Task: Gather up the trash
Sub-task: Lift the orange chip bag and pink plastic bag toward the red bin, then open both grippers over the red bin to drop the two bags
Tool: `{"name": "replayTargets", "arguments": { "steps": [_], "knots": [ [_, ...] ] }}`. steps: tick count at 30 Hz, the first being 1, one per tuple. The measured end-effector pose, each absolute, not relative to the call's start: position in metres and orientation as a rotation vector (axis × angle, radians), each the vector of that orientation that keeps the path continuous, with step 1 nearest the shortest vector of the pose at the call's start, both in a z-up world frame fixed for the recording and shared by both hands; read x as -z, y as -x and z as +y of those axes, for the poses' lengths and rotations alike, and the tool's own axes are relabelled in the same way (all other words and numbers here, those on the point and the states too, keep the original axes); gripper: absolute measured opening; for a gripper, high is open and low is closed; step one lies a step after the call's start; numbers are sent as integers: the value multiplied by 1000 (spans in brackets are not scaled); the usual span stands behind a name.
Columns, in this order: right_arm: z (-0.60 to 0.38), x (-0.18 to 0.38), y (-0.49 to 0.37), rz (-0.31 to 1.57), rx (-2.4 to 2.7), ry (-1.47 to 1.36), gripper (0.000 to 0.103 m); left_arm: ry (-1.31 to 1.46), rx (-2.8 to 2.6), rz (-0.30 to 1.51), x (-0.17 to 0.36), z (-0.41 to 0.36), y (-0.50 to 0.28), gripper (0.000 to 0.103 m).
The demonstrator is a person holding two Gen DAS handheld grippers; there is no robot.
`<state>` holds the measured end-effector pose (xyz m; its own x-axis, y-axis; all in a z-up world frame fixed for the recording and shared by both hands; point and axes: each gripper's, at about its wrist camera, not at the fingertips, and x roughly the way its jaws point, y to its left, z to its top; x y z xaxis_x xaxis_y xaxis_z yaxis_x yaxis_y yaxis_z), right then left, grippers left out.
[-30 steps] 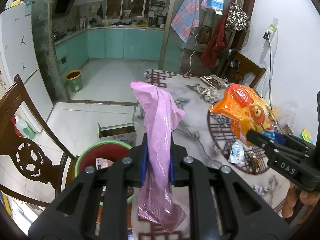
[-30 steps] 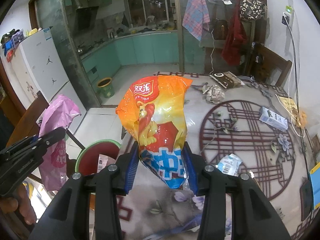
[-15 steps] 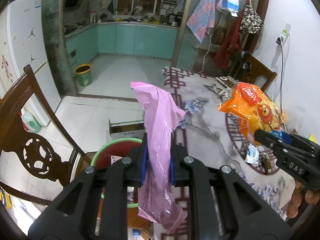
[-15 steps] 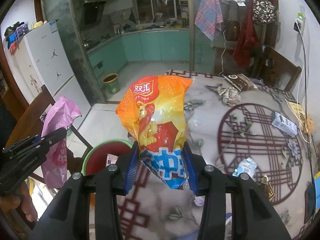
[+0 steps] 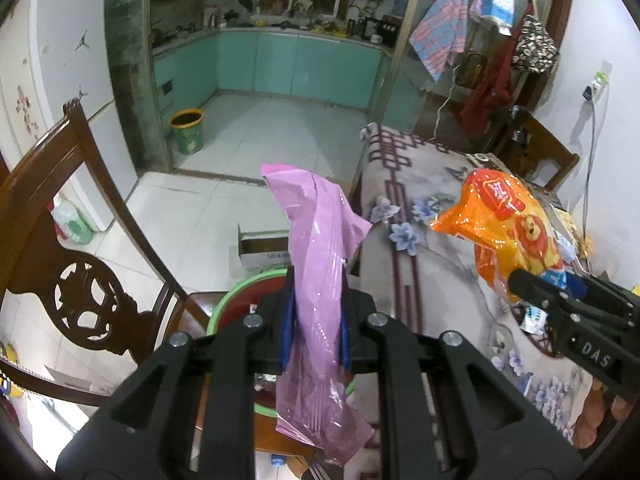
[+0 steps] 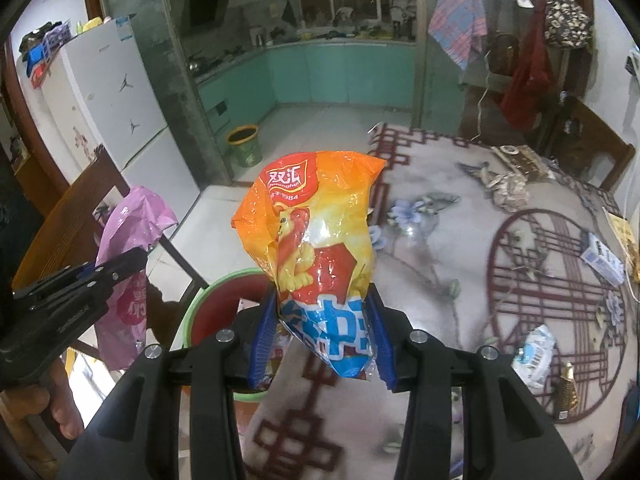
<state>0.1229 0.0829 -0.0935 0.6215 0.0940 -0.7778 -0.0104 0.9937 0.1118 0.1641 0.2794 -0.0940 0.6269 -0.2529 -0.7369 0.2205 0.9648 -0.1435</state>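
wrappers here look light, crinkly and slippery. left hand-held gripper (image 5: pixel 313 328) pinches the pink bag (image 5: pixel 316 280) mid-length; right hand-held gripper (image 6: pixel 322 338) clamps the orange snack bag (image 6: pixel 316 248) near its bottom.

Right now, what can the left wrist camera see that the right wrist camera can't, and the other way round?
Only the left wrist view shows the cardboard box on the floor. Only the right wrist view shows the crumpled paper and the small white carton on the table. Both show the pink bag in the left gripper, the orange snack bag in the right gripper, and the green-rimmed bin.
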Motion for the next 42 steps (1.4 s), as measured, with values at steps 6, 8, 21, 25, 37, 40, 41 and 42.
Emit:
{"name": "replayTargets", "arguments": {
  "steps": [6, 8, 21, 25, 37, 40, 41, 42],
  "knots": [
    [103, 116, -141, 964, -93, -80, 41, 52, 253, 888, 110, 292, -179, 16],
    [109, 127, -148, 995, -103, -77, 41, 56, 251, 905, 117, 294, -184, 16],
    [132, 184, -179, 1169, -171, -59, 41, 67, 254, 985, 150, 296, -212, 16],
    [138, 197, -184, 1207, -185, -58, 42, 64, 252, 1006, 159, 295, -219, 16],
    [141, 211, -187, 1243, -200, -46, 71, 69, 272, 1022, 164, 291, -219, 51],
    [127, 199, -184, 1206, -167, -69, 71, 65, 271, 1014, 159, 290, -211, 53],
    [122, 194, -183, 1192, -155, -74, 71, 65, 271, 1011, 156, 290, -209, 53],
    [117, 190, -180, 1178, -143, -79, 71, 62, 271, 1002, 152, 288, -205, 53]
  ]
}}
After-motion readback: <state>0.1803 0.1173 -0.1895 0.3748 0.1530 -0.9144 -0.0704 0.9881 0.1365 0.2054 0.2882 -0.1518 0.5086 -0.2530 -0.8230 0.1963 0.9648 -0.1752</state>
